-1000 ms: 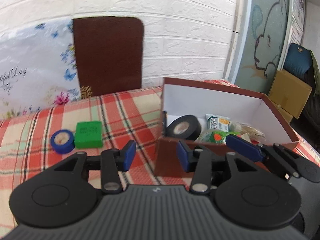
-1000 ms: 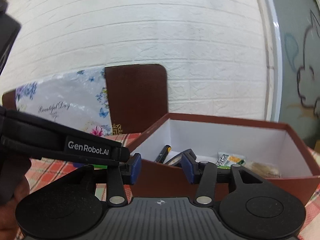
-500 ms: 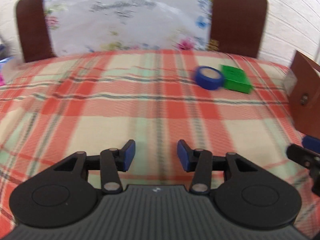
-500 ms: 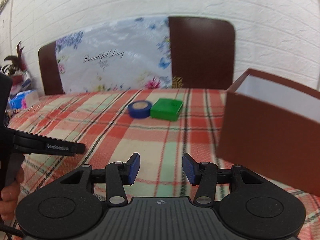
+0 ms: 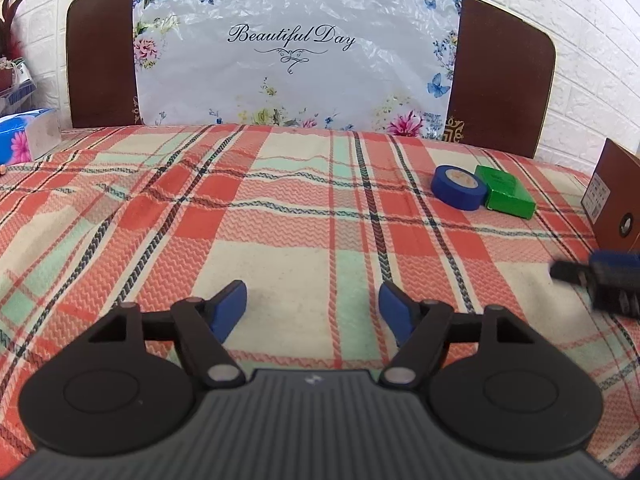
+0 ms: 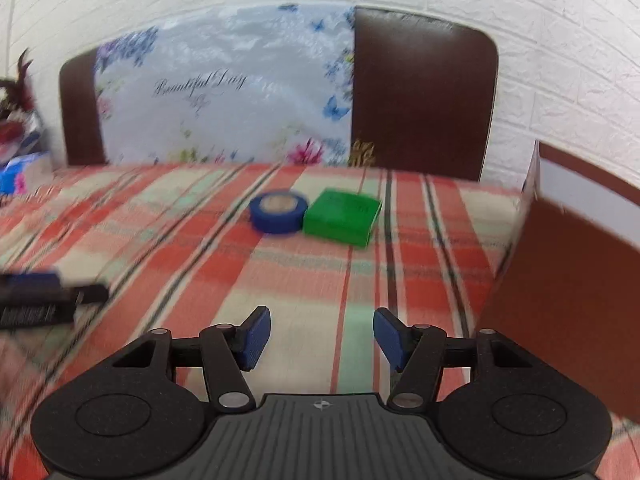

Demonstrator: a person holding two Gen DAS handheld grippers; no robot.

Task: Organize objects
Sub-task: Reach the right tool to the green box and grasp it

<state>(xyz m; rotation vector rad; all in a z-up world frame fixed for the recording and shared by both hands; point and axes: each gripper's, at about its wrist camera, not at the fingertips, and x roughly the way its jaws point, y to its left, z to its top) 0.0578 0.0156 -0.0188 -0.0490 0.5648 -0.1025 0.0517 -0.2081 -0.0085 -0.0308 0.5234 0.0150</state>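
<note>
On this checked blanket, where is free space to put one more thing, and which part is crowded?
Free: the wide checked blanket between the headboard, the blue tape roll and the left gripper, whose jaws are opening on nothing. Crowded: the right side, where the tape touches the green box near the brown box.

A red, cream and mint plaid bedspread (image 5: 280, 216) carries a blue tape roll (image 5: 459, 187), a green box (image 5: 508, 196) and a brown cardboard box (image 6: 568, 280).
</note>
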